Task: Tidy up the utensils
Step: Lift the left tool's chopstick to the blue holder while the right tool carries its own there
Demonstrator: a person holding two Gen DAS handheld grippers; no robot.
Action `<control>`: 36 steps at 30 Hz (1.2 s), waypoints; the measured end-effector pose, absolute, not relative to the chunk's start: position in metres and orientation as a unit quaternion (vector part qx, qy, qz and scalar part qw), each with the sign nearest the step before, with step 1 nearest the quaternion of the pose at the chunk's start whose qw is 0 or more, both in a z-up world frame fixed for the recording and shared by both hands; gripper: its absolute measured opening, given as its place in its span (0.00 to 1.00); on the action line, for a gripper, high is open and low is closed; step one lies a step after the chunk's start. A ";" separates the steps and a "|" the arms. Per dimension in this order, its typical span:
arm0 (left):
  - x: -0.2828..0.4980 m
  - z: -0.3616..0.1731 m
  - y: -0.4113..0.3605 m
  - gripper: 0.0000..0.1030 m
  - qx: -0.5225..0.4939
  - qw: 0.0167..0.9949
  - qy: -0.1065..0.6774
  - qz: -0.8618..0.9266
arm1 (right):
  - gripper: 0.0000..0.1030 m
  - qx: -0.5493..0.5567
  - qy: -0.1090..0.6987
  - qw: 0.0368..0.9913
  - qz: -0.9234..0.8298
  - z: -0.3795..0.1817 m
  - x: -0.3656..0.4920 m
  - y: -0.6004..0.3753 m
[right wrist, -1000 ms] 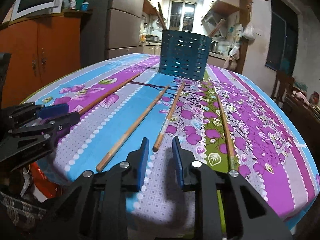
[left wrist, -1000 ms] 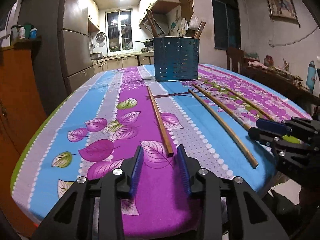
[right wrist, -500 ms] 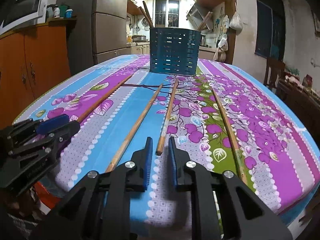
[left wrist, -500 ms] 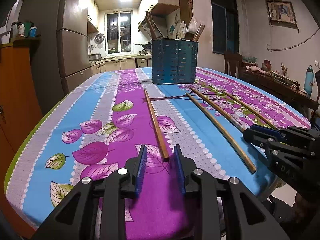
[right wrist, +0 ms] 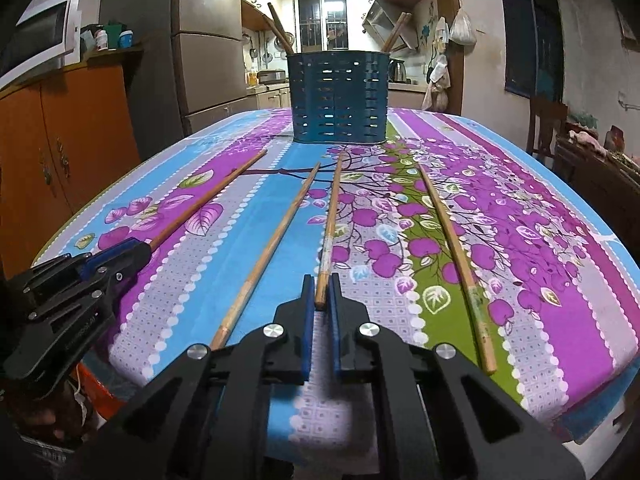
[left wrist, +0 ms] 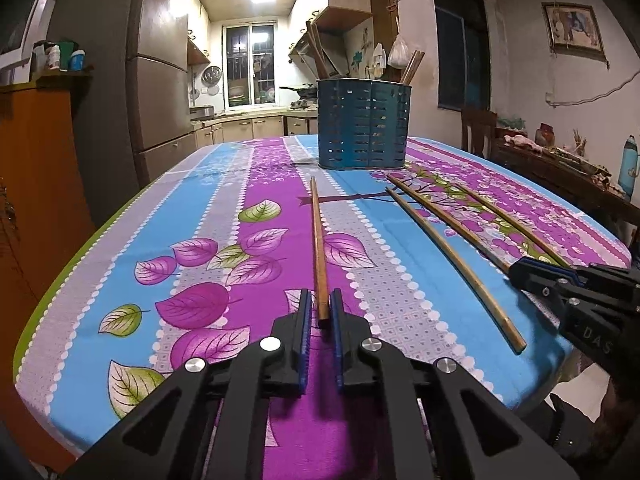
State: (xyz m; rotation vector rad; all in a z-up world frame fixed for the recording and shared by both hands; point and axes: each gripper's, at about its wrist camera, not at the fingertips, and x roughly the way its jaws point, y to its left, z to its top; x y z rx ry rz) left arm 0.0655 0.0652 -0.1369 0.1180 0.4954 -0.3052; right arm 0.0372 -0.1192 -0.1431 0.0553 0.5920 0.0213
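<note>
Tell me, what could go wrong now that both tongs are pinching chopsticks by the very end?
1. The left tongs grip only the near tip of a long chopstick, so it may swing or slip when lifted.
2. The right tongs hold their chopstick the same way; its far end could knock the neighbouring chopstick.
3. The blue holder is far off and already has sticks in it, so a wobbly tip might miss or bump it.

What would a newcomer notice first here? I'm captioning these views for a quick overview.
Four chopsticks lie fanned across the bright floral tablecloth. Each gripper is shut on one's near end: the left gripper on the leftmost chopstick, the right gripper on the third chopstick. A blue holder stands at the far end.
</note>
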 end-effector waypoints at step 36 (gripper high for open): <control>0.098 0.055 0.081 0.07 -0.006 0.975 0.141 -0.174 | 0.05 -0.035 0.139 0.980 0.138 0.022 0.079 -0.158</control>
